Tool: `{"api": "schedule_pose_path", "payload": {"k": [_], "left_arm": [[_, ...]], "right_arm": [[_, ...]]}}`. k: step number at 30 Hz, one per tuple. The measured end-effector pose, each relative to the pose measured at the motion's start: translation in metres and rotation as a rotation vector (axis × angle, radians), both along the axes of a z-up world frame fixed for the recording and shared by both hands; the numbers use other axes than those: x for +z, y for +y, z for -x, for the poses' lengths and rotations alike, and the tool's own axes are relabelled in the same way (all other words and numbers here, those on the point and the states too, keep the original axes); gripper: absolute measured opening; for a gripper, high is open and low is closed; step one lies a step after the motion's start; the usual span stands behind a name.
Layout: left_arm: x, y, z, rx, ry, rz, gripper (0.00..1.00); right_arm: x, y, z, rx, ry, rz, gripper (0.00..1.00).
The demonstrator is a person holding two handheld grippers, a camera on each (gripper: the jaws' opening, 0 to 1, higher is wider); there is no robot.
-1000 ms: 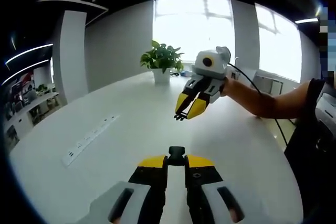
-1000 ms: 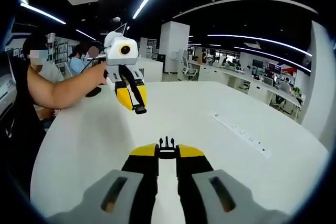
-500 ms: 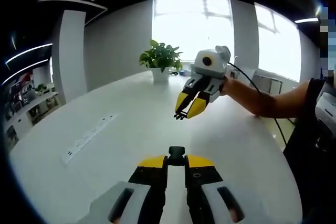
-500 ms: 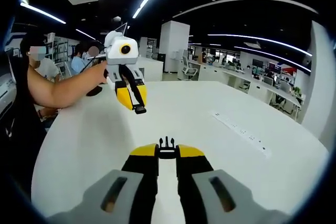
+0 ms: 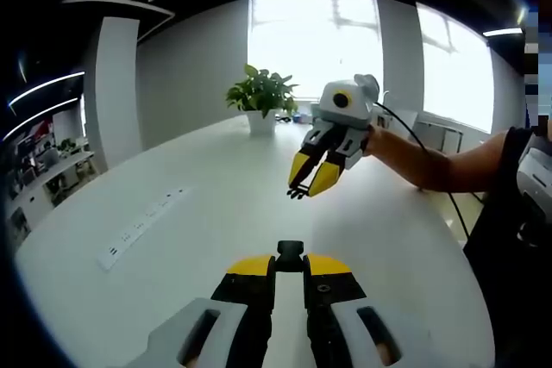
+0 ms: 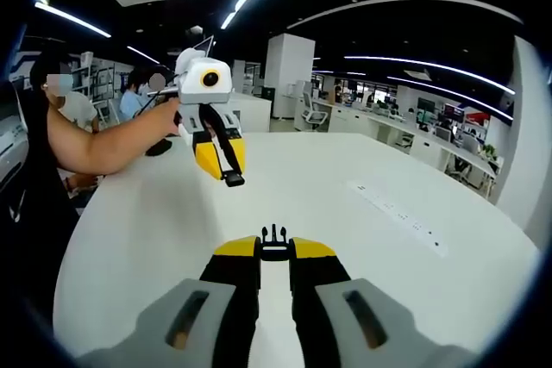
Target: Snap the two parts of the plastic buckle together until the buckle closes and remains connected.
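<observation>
Left gripper view: the left gripper, fingers closed on the socket half, faces the right gripper ahead above the bench.

Right gripper view: the right gripper pinches the pronged half; prongs point forward toward the raised left gripper, well apart.

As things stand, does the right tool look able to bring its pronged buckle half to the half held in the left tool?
Probably yes. The right tool grips the pronged half, the left tool the socket half. Both hang above the white table with open air between them.
</observation>
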State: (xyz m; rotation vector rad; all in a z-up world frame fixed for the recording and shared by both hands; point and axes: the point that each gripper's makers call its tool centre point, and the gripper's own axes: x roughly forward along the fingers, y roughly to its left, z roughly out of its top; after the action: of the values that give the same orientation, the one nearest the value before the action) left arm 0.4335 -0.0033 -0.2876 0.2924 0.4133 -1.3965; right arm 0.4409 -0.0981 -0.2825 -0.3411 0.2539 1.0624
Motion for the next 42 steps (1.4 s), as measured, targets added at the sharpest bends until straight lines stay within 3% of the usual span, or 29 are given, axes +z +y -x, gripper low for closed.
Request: {"api": "schedule_pose_path", "payload": {"k": [42], "left_arm": [[0.004,0.009,0.017,0.005,-0.010,0.015,0.11]], "right_arm": [[0.002,0.004,0.015,0.000,-0.001,-0.001,0.12]]}}
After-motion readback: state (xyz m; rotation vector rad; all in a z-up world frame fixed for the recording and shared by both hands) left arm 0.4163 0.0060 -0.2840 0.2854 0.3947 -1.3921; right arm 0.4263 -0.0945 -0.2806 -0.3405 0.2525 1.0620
